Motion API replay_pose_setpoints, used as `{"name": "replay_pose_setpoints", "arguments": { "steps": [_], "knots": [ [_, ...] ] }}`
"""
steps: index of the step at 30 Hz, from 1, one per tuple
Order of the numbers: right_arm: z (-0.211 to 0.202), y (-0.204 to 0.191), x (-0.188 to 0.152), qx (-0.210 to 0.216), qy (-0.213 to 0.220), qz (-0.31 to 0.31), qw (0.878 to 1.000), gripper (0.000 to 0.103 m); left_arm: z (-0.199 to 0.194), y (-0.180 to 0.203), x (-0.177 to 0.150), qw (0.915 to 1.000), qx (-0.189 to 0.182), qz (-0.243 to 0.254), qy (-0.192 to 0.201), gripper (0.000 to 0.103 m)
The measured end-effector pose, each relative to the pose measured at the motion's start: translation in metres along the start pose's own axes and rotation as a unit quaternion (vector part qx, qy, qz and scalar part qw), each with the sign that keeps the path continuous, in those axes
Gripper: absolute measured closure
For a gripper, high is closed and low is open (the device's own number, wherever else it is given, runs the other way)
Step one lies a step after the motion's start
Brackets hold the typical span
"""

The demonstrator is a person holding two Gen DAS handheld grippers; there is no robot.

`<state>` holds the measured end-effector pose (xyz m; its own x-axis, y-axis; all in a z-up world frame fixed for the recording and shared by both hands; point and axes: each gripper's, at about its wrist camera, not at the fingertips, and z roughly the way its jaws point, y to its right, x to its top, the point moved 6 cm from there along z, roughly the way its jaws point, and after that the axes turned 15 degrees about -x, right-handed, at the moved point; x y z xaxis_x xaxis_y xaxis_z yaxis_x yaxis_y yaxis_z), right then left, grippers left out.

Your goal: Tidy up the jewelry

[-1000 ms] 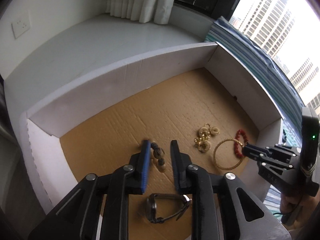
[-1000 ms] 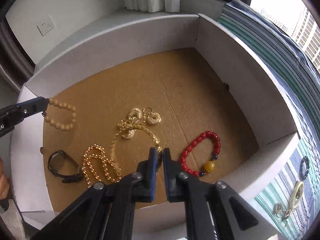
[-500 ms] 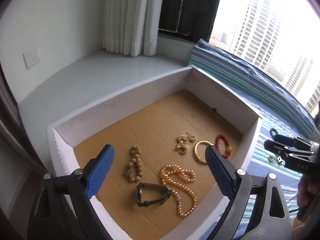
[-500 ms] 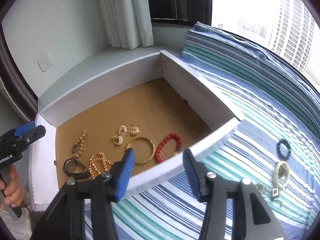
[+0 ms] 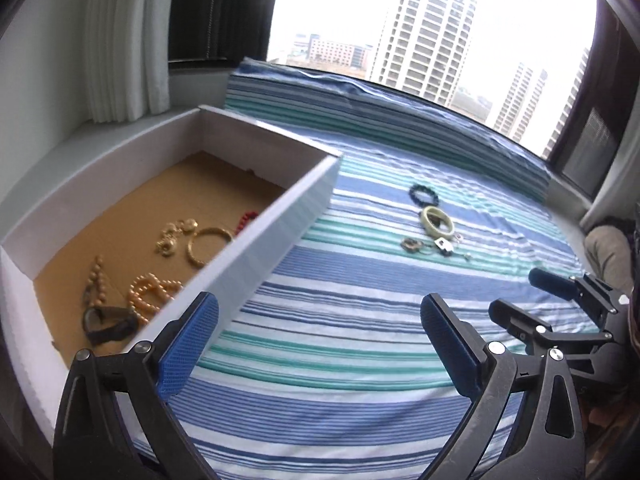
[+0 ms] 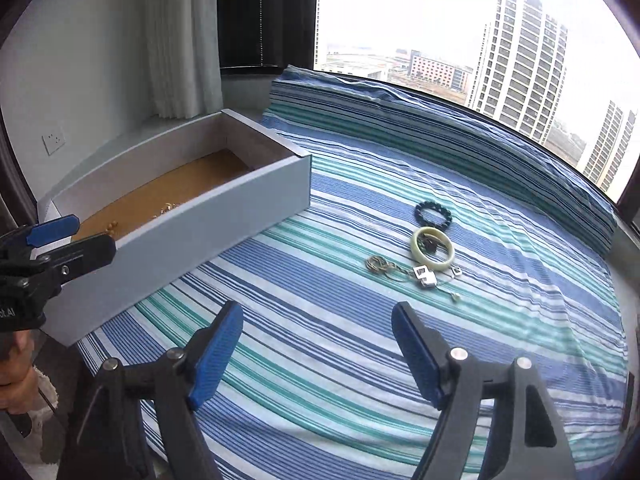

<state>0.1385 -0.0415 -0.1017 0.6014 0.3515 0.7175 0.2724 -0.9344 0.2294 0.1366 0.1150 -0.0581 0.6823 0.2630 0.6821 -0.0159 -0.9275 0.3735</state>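
Note:
A white box (image 5: 280,236) with a brown cardboard floor holds a gold bangle (image 5: 209,246), gold earrings (image 5: 173,236), a pearl string (image 5: 151,292), a tan bead bracelet (image 5: 96,280), a dark watch (image 5: 107,324) and a red bracelet (image 5: 247,218). On the striped blanket (image 6: 340,344) lie a black bead bracelet (image 6: 433,213), a pale jade bangle (image 6: 432,249), a thin chain (image 6: 378,265) and small square pendants (image 6: 425,277). My left gripper (image 5: 320,340) is open and empty, above the blanket by the box's near wall. My right gripper (image 6: 318,348) is open and empty, short of the loose jewelry.
The box (image 6: 208,216) stands at the blanket's left end against a white ledge and curtain (image 6: 180,40). A large window runs behind the blanket. A folded blanket ridge (image 6: 440,128) lines the far edge. The right gripper also shows in the left wrist view (image 5: 560,304), at the right.
Both grippers have pulled back out of the box and swung right over the blanket. Both opened from shut, leaving the tan bead bracelet and gold bangle in the box.

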Motion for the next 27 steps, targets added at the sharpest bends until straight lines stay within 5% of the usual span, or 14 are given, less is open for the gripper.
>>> {"name": "replay_pose_setpoints", "arguments": {
  "steps": [11,27],
  "knots": [
    [0.004,0.078,-0.113,-0.06,-0.076,0.092,0.991,0.025,0.049,0.06,-0.068,0.9948,-0.034,0.026,-0.092,0.002],
    [0.022,0.088,-0.146,-0.06,-0.099,0.127,0.985,0.025,0.071,0.067,-0.088,0.992,-0.025,0.035,-0.119,0.002]
  ]
}}
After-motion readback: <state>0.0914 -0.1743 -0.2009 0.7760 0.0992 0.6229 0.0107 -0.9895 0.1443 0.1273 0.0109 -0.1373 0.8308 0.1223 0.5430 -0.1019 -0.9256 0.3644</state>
